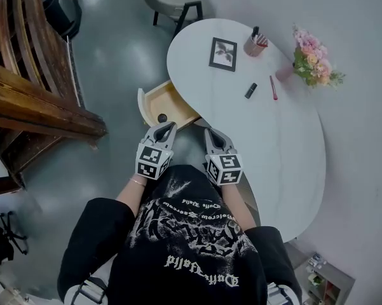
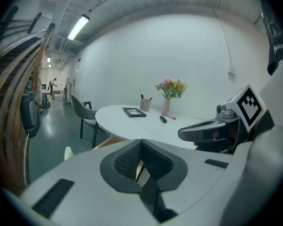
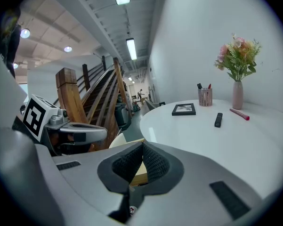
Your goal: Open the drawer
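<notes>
The wooden drawer (image 1: 167, 104) stands pulled out from the left side of the white oval table (image 1: 273, 145), and a small dark round thing (image 1: 162, 117) lies in it. My left gripper (image 1: 172, 126) hovers just in front of the drawer's near corner, its jaws shut with nothing between them. My right gripper (image 1: 208, 132) hangs beside it near the table edge, its jaws also shut and empty. In the left gripper view, a strip of the drawer's wood (image 2: 108, 142) shows beyond the closed left gripper (image 2: 141, 141). In the right gripper view, drawer wood (image 3: 127, 142) shows behind the right gripper (image 3: 142, 145).
On the table are a picture frame (image 1: 223, 53), a pen cup (image 1: 255, 44), a black stick (image 1: 250, 90), a pink pen (image 1: 273, 87) and a vase of flowers (image 1: 313, 61). A chair (image 1: 175, 0) stands beyond the table. A wooden staircase (image 1: 32, 100) runs along the left.
</notes>
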{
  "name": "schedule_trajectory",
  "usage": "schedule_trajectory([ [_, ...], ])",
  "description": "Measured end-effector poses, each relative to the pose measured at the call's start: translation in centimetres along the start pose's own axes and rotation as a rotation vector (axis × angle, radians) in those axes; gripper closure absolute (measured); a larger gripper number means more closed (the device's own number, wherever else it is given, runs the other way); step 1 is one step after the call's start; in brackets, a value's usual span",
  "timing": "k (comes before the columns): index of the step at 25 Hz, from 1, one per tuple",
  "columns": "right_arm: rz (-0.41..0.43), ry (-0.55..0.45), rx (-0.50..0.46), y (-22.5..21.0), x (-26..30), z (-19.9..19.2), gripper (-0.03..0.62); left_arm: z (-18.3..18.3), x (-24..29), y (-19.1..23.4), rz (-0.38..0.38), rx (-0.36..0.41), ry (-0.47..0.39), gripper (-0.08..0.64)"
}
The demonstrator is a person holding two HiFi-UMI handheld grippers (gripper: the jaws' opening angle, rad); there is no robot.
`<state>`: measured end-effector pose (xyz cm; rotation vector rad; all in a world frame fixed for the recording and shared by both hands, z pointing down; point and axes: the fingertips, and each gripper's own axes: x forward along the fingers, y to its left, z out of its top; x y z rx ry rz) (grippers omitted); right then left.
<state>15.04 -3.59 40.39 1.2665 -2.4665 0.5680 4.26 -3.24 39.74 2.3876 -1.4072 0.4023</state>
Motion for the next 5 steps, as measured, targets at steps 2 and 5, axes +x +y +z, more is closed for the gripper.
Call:
schedule_trajectory([
  [2,0.001,-0.001,0.001,-0.09,0.12,0.04,0.566,0.07,0.16,0.01,-0.003,0.005,0.001,0.537],
  [5,0.000,-0.001,0.001,-0.31,0.27,-0.07,0.566,0.04,0.47,-0.01,-0.008,0.011,0.002,0.537],
])
